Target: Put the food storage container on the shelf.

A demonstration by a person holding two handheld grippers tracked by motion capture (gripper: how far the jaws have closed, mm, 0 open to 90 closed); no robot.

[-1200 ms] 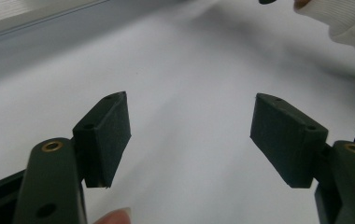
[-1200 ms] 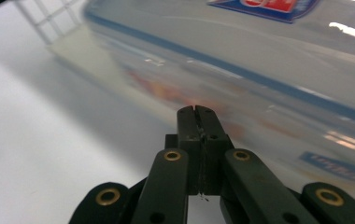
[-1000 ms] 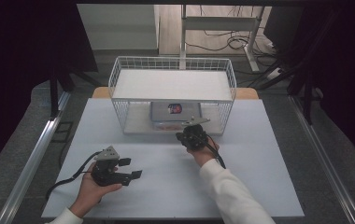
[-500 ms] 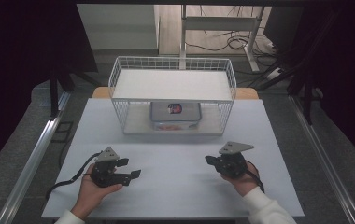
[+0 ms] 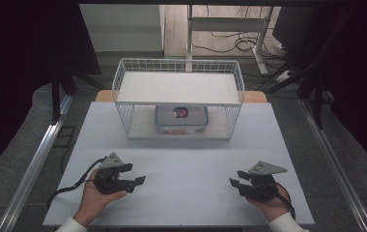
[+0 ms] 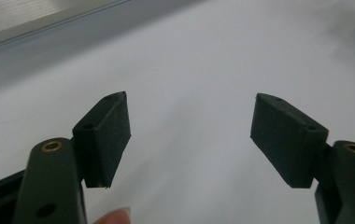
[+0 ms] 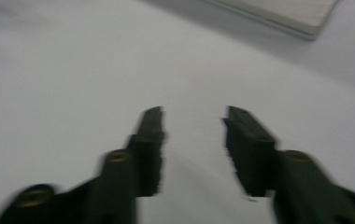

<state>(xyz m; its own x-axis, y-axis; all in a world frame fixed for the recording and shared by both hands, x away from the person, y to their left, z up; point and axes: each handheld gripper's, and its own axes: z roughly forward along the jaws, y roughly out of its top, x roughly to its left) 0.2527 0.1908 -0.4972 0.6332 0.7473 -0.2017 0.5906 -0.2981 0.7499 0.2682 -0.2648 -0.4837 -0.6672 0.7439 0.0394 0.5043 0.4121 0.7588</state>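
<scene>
A white tabletop point(image 5: 181, 159) seen from above, with a person's two hands entering from the near edge, each holding a black two-jaw gripper. The left gripper point(image 5: 140, 180) rests near the near-left corner, its jaws spread apart with nothing between them; in the left gripper view point(image 6: 189, 135) only bare white surface lies between the pads. The right gripper point(image 5: 234, 183) sits near the near-right corner, pointing inward toward the left one; its jaws have just been opening and stand parted and empty, as the blurred right gripper view point(image 7: 192, 140) shows. Well apart from both, at the middle of the far edge, stands a white wire shelf rack point(image 5: 123, 77) with a solid white upper shelf. On its lower level sits a clear lidded container point(image 5: 181, 126), roughly centred, with a small dark and reddish label or item on top of it that is too small to identify. Both grippers appear to be resting away from the work, so the container looks already placed. Judging from this layout, the main risk in any new reach is the rack itself: the lower opening is low, and the grey plate on top of a gripper could catch the upper shelf's wire edge and shove the light rack along the tabletop. A trailing cable point(image 5: 70, 186) could also snag at the near edge.
</scene>
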